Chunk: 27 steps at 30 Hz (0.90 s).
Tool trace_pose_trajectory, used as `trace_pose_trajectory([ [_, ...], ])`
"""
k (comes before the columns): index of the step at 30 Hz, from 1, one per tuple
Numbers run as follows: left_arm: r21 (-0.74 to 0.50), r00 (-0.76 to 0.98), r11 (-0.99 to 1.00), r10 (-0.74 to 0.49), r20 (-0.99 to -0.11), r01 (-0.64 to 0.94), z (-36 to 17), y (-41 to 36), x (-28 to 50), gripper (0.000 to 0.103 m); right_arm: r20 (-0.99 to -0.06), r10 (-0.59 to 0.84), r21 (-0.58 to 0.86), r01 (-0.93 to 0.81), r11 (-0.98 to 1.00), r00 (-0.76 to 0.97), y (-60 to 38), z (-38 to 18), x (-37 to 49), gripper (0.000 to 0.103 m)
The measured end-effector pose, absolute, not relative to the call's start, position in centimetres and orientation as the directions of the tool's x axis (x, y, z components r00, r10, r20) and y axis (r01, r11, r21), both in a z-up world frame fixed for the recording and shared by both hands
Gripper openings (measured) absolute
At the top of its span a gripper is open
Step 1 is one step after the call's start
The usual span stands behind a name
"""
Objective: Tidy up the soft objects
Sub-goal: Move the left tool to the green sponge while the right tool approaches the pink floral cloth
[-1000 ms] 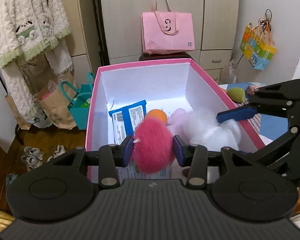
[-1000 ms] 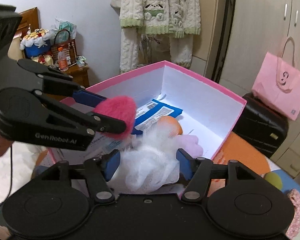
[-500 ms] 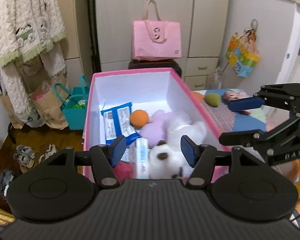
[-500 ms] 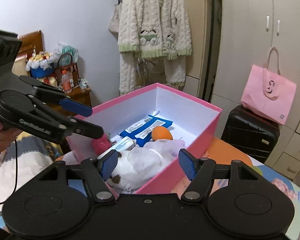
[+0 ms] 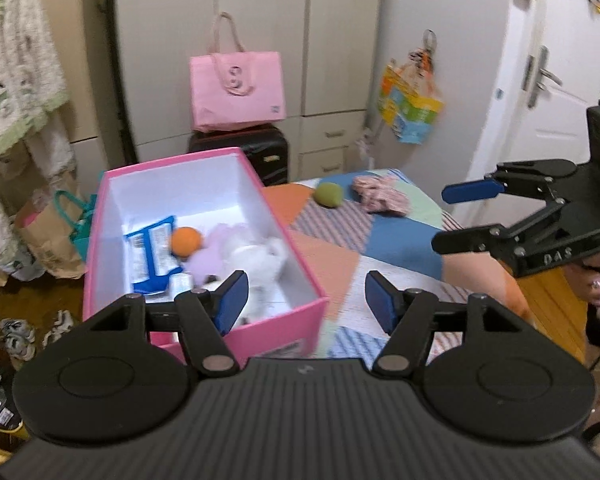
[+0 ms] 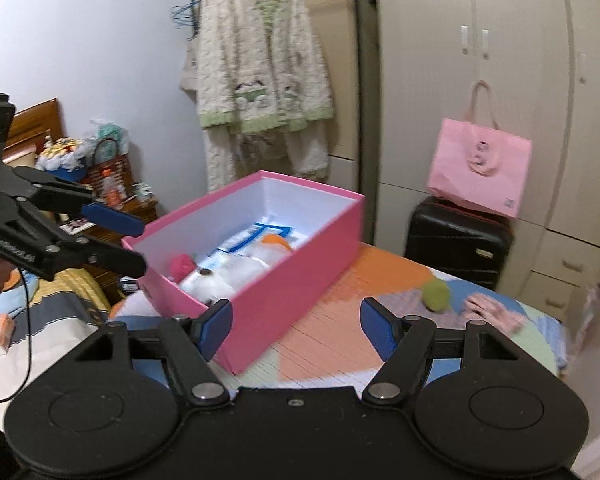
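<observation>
Pink box (image 5: 274, 330) with soft toys (image 5: 260, 258)

- Lighting: even, soft indoor light; shadows faint.
- Glare: pink box (image 5: 112, 240) interior brightly lit.
- Blur: motion smear throughout.
- Distortion: fisheye bending at edges.

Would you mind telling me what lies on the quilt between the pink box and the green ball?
Nothing: between the pink box and the green ball the patchwork quilt is bare, as the right wrist view shows.
</observation>
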State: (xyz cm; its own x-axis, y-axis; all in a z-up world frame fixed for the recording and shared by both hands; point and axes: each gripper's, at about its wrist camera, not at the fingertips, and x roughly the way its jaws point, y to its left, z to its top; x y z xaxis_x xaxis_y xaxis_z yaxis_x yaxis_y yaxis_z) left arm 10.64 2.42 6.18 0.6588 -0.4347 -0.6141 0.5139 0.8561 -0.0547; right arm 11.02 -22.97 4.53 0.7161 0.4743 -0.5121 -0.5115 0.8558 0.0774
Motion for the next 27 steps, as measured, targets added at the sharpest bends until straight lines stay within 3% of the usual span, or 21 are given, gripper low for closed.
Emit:
trace_pose_trajectory([
  [16, -0.087, 0.576, 0.789, -0.514, -0.635, 0.608, 4.5, -5.7, 12.5, 0.064, -0.497, 0.377, 0.04, -0.414, 0.91, 0.781, -29.7, 2.1, 11.0, 0.076],
  [27, -0.081, 0.627, 0.814, -0.503, -0.595, 0.576, 1.8, -10.1, 15.7, 0.064, -0.415, 0.272, -0.103, -0.342, 0.934, 0.868, -31.8, -0.7, 13.3, 0.076],
])
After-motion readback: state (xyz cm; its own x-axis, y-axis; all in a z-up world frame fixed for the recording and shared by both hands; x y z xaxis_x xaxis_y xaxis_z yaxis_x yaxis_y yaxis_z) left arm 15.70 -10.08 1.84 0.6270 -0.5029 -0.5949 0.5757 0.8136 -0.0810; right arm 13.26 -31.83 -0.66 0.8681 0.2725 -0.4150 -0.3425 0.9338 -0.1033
